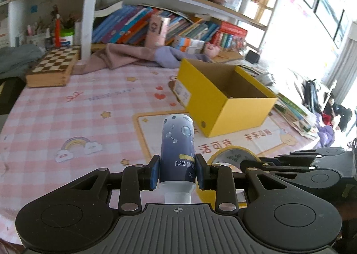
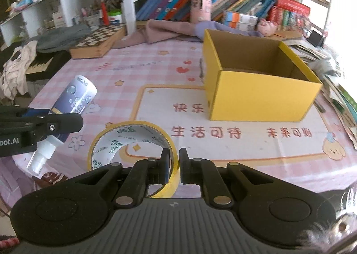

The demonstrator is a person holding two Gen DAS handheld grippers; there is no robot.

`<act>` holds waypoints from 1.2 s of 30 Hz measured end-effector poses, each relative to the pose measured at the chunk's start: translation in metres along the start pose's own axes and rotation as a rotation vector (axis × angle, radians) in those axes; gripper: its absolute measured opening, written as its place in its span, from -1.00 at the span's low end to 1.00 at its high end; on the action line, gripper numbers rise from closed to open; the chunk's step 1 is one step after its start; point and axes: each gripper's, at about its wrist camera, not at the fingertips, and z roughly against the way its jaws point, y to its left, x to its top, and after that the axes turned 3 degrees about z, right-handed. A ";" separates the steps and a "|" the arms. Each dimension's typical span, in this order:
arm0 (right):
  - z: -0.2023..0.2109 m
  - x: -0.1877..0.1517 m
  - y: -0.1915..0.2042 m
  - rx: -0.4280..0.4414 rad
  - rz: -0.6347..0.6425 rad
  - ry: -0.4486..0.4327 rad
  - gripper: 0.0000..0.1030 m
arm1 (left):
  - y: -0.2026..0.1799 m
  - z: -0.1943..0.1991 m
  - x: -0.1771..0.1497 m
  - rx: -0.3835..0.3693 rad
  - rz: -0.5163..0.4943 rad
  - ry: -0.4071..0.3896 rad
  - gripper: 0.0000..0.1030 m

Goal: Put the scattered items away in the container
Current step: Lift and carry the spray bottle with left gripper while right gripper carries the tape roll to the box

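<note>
Box interior: floor of yellow box (image 2: pixel 261 95) hidden by its near wall.
Left gripper (image 1: pixel 177 170): fingers clamped on bottle (image 1: pixel 177 142), cap nearest camera.
Right gripper (image 2: pixel 174 165): fingers pinching tape roll (image 2: pixel 131 142) wall.

You have one bottle (image 1: pixel 177 149), one tape roll (image 2: pixel 133 142), one yellow box (image 2: pixel 258 80) and one chessboard (image 1: pixel 53 66); the shelf books are too blurred to count.
</note>
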 end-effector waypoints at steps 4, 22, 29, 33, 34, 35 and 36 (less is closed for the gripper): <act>0.006 -0.004 -0.006 -0.026 -0.016 -0.007 -0.84 | -0.008 -0.005 0.001 -0.023 -0.020 0.010 -0.40; 0.014 -0.015 -0.046 -0.114 -0.120 0.011 -0.84 | -0.042 -0.040 0.010 -0.128 -0.095 0.071 -0.40; 0.015 -0.017 -0.064 -0.142 -0.147 0.015 -0.84 | -0.058 -0.054 0.014 -0.162 -0.124 0.088 -0.40; 0.014 -0.019 -0.075 -0.154 -0.165 0.023 -0.84 | -0.068 -0.063 0.017 -0.177 -0.138 0.100 -0.40; 0.014 -0.019 -0.078 -0.156 -0.169 0.025 -0.84 | -0.071 -0.065 0.017 -0.180 -0.141 0.102 -0.40; 0.013 -0.019 -0.080 -0.158 -0.172 0.026 -0.84 | -0.073 -0.067 0.018 -0.185 -0.146 0.104 -0.40; 0.013 -0.019 -0.082 -0.160 -0.175 0.026 -0.84 | -0.076 -0.069 0.019 -0.191 -0.150 0.105 -0.40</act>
